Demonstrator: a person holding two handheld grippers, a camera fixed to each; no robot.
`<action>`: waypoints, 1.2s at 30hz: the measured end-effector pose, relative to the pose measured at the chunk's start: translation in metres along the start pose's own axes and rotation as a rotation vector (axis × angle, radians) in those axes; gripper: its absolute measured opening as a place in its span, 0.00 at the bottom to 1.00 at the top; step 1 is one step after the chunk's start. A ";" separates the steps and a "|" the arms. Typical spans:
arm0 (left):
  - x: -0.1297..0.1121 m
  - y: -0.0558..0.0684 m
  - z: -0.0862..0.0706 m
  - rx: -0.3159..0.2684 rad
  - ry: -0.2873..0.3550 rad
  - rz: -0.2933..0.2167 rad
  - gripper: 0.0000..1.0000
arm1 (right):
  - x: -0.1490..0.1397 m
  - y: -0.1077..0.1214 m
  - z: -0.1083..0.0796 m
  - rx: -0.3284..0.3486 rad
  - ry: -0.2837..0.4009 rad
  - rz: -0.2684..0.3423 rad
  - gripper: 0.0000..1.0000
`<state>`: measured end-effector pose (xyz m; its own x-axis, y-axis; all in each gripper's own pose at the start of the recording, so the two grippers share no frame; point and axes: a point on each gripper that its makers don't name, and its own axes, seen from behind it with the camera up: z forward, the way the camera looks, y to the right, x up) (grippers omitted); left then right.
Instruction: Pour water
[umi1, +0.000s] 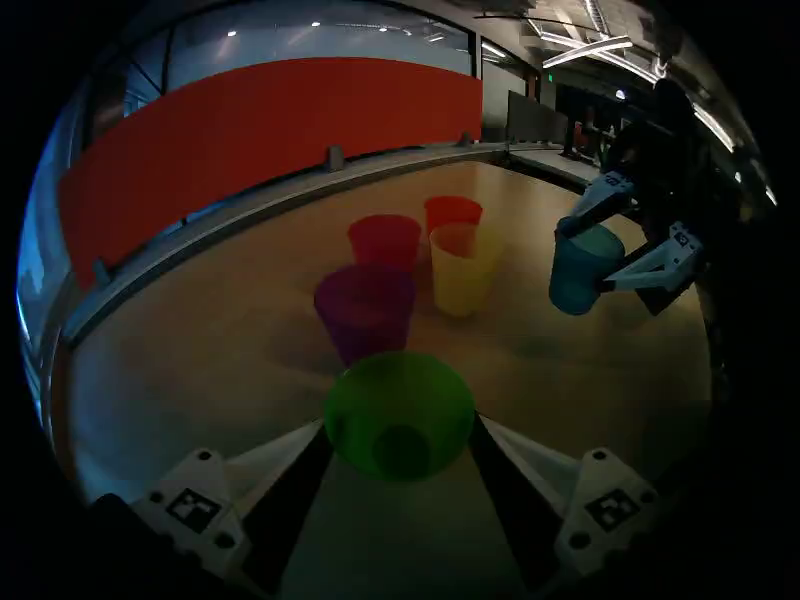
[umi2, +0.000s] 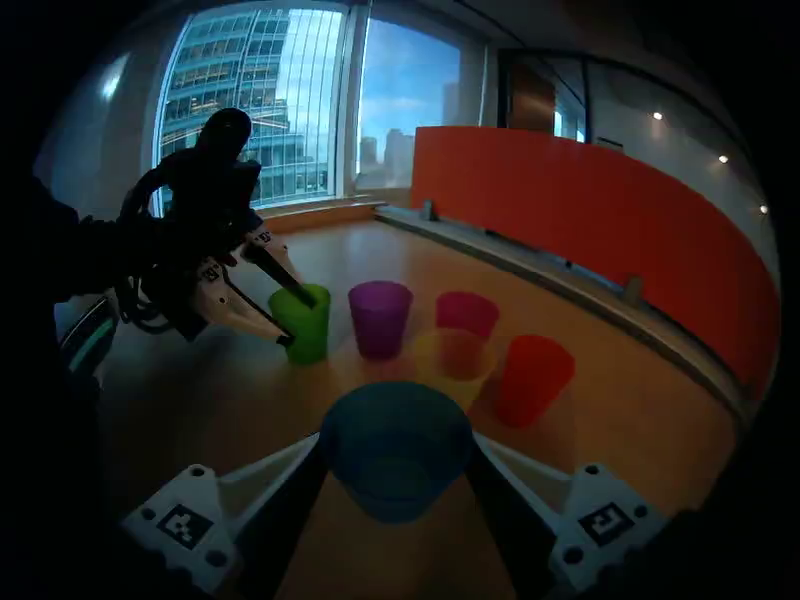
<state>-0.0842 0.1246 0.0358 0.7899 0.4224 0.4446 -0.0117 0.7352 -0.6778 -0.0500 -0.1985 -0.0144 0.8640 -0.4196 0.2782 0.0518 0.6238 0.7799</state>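
Note:
My left gripper (umi1: 400, 440) is shut on a green cup (umi1: 400, 412), upright over the wooden table (umi1: 200, 350). The right gripper view also catches that green cup (umi2: 302, 322) at the left, held by the left gripper (umi2: 290, 315). My right gripper (umi2: 397, 470) is shut on a blue cup (umi2: 396, 450); from the left gripper view the same blue cup (umi1: 582, 268) hangs at the right, above the table, in the right gripper (umi1: 590, 262). Between them stand a purple cup (umi1: 366, 308), a pink cup (umi1: 385, 240), a yellow cup (umi1: 464, 266) and a red cup (umi1: 452, 212). Whether any cup holds water I cannot tell.
A long red panel (umi1: 270, 130) runs along the table's far edge behind a raised ledge (umi1: 330, 180). Tall windows (umi2: 260, 110) lie beyond the table's end. A person's dark sleeve (umi2: 80, 260) holds the left gripper at the left of the right gripper view.

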 end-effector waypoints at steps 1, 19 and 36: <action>0.001 0.000 0.001 0.000 0.002 -0.002 0.91 | -0.001 0.001 -0.001 -0.001 0.000 0.001 0.91; 0.009 0.003 -0.002 -0.020 0.033 -0.039 0.87 | 0.000 0.008 -0.009 -0.020 0.009 0.003 0.91; 0.057 0.005 -0.040 0.024 0.180 -0.017 0.87 | 0.025 0.009 -0.031 -0.059 0.068 0.001 0.91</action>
<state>-0.0148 0.1316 0.0345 0.8872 0.3094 0.3422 -0.0104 0.7551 -0.6556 -0.0122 -0.1830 -0.0171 0.8962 -0.3742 0.2384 0.0789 0.6631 0.7444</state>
